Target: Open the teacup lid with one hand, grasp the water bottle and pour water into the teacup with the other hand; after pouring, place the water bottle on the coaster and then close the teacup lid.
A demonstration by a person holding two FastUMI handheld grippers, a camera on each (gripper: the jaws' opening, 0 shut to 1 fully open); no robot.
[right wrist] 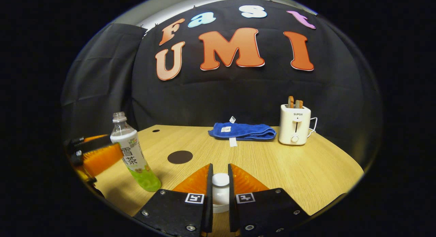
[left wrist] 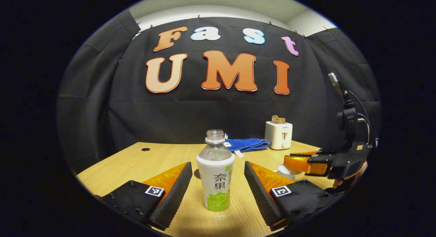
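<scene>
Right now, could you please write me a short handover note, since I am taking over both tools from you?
Left tool: open, fingers either side of the upright, capless water bottle, not squeezing it.
Right tool: closed on the white knob of the teacup lid; I cannot tell whether it is lifted.
Coaster: dark disc on the table, bare.
Done: both tools in position.
Left: grip bottle, open lid, pour, set bottle on coaster, close lid.

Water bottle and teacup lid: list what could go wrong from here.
1. The water bottle has no cap, and the open left gripper straddles it without touching; an off-centre close could tip it and spill.
2. The right gripper pinches only the small white knob of the teacup lid; it may slip when lifted.
</scene>
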